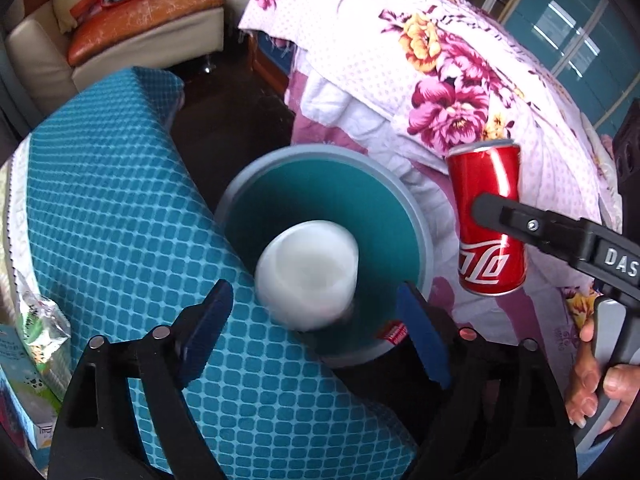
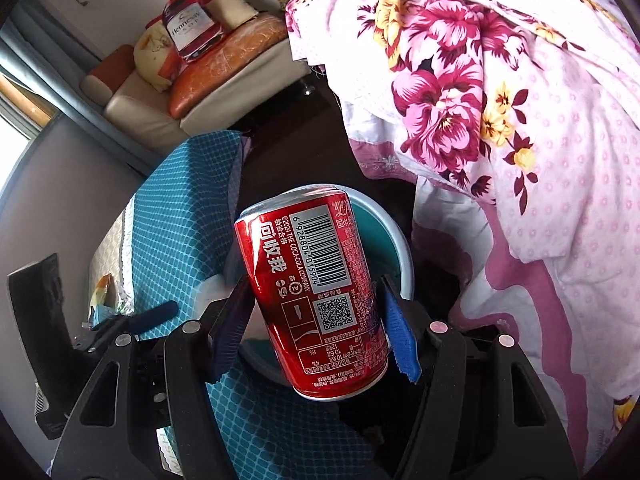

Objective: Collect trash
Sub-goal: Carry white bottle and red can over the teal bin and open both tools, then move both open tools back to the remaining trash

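A white plastic cup (image 1: pixel 308 268), blurred, hangs over the mouth of a teal bin with a grey rim (image 1: pixel 420 216). It lies just beyond my left gripper (image 1: pixel 312 296), which is open; neither blue pad touches the cup. My right gripper (image 2: pixel 314 286) is shut on a red Coca-Cola can (image 2: pixel 316 292), held tilted above the same bin's rim (image 2: pixel 400 248). The left wrist view shows the can (image 1: pixel 490 220) to the right of the bin, with one black finger (image 1: pixel 500 212) across its side.
A blue quilted cushion (image 1: pixel 120 200) lies left of the bin, with a snack packet (image 1: pixel 40 328) at its near end. A floral quilt (image 1: pixel 440 60) hangs on the right. A sofa (image 1: pixel 140 28) stands behind. A person's hand (image 1: pixel 592 384) grips the right handle.
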A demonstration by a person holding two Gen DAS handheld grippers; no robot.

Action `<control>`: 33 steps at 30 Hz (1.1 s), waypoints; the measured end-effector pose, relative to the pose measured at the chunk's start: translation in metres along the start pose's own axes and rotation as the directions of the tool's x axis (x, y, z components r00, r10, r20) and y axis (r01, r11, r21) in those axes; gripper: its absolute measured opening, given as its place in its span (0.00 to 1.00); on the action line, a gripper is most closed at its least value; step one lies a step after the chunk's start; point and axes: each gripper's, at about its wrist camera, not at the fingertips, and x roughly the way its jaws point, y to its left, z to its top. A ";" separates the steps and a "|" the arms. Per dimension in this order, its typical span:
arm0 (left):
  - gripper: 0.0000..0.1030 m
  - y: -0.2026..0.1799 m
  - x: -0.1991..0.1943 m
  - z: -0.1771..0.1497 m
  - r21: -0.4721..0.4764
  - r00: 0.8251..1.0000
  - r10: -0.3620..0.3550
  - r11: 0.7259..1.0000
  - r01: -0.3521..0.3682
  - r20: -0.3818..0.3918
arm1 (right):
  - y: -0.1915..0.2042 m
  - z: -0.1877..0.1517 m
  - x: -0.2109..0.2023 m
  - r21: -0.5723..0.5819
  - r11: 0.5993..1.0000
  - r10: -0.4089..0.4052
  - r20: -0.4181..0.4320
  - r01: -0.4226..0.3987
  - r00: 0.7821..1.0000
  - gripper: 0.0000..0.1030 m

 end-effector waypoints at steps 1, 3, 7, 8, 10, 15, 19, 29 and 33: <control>0.84 0.001 -0.001 0.000 -0.001 1.000 -0.001 1.000 0.001 0.001 | 0.000 0.000 0.002 0.001 1.000 -0.002 -0.005 0.002 1.000 0.58; 0.84 0.005 -0.003 -0.002 -0.012 1.000 -0.001 1.000 0.001 0.003 | 0.000 -0.001 0.005 0.003 1.000 -0.003 -0.010 0.003 1.000 0.58; 0.85 0.016 -0.009 -0.008 -0.045 1.000 -0.008 0.999 0.008 0.012 | 0.004 -0.002 0.010 -0.003 1.000 -0.004 -0.020 0.004 1.000 0.58; 0.86 0.018 -0.011 -0.010 -0.053 1.000 -0.008 0.999 0.008 0.015 | 0.005 -0.002 0.012 -0.007 1.000 -0.005 -0.025 0.005 1.000 0.58; 0.87 0.022 -0.016 -0.013 -0.060 1.000 -0.002 0.998 0.003 0.021 | 0.008 -0.002 0.014 -0.012 1.000 -0.007 -0.030 0.007 1.000 0.58; 0.89 0.033 -0.028 -0.021 -0.084 0.999 0.007 0.996 -0.004 0.035 | 0.014 -0.004 0.022 -0.031 0.999 -0.021 -0.053 0.019 0.998 0.58; 0.89 0.041 -0.034 -0.028 -0.110 1.000 -0.004 0.994 0.007 0.031 | 0.024 -0.007 0.025 -0.054 0.998 -0.036 -0.072 0.032 0.997 0.60; 0.89 0.055 -0.066 -0.048 -0.132 0.998 0.004 0.991 0.004 0.063 | 0.054 -0.018 0.022 -0.087 0.996 -0.043 -0.099 0.034 0.994 0.72; 0.89 0.067 -0.084 -0.060 -0.156 0.996 0.021 0.988 -0.007 0.083 | 0.072 -0.026 0.016 -0.119 0.992 -0.043 -0.103 0.030 0.994 0.74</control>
